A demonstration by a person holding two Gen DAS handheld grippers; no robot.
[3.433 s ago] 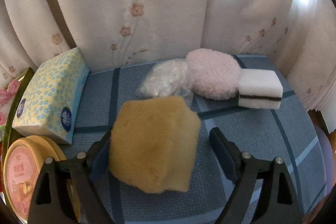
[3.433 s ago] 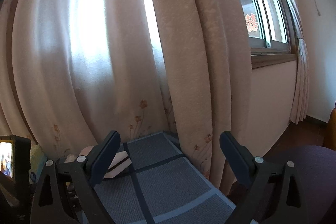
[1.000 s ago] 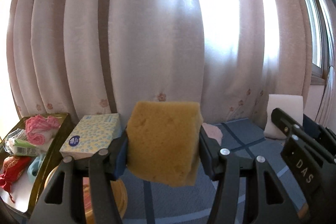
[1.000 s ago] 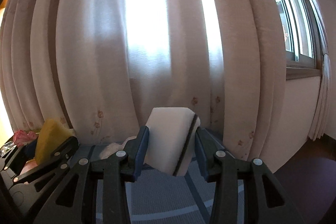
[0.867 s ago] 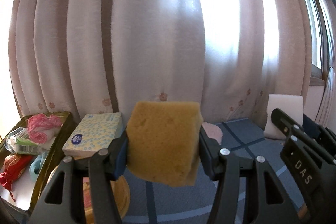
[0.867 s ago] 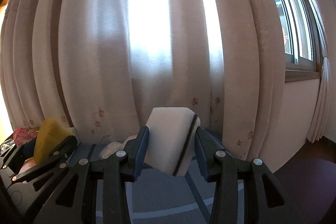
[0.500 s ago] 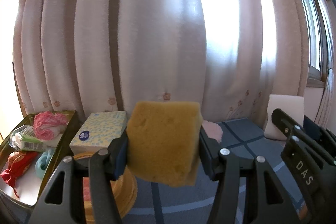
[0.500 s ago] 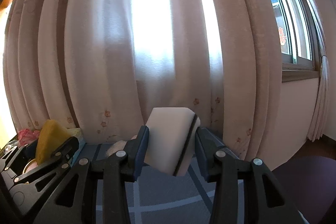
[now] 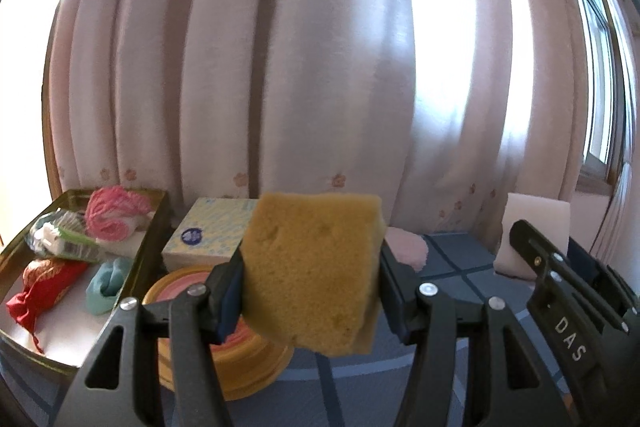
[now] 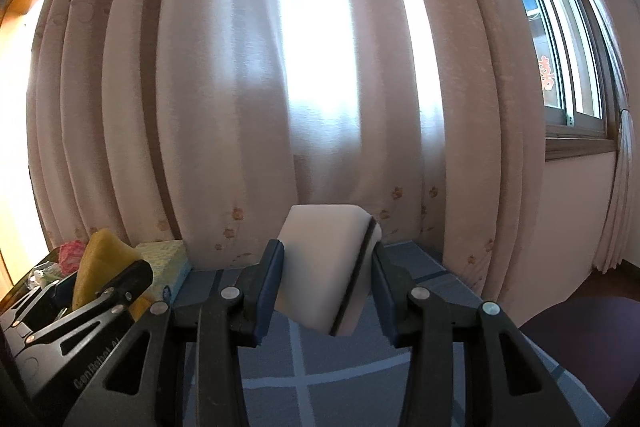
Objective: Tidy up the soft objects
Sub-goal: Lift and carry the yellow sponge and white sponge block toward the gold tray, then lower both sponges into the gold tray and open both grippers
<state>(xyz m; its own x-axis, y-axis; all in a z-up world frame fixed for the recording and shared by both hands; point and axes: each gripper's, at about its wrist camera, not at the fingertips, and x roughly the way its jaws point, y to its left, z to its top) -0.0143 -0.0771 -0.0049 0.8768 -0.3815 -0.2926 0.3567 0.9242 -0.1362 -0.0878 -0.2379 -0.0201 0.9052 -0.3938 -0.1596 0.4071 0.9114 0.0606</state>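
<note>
1. The left gripper (image 9: 310,285) has its jaws closed on the yellow sponge (image 9: 314,269) and holds it in the air above the worktop (image 9: 460,267). The jaws press the sponge on its two sides, so its broad face looks toward the camera.
2. The right gripper (image 10: 326,285) has its jaws closed on the white sponge (image 10: 324,265), which has a thin dark layer near its right edge. It is also lifted, a little tilted, above the blue checked cloth.
3. Both sponges are carried side by side; in the left view the white sponge (image 9: 536,223) shows at the right, beyond the other tool.
4. At the far left stands a golden tray (image 9: 150,247) that already holds soft things: a pink bundle (image 9: 110,215), a red cloth (image 9: 40,293) and a pale green piece (image 9: 108,279). I judge that the tray is the place where the sponges should go.
5. Between the tray and the yellow sponge are a tissue box (image 9: 208,231) and a round tin (image 9: 240,367); a pink puff (image 9: 406,245) lies on the worktop behind the sponge.
6. The high hold probably serves to pass over the box and the tin without touching them.
</note>
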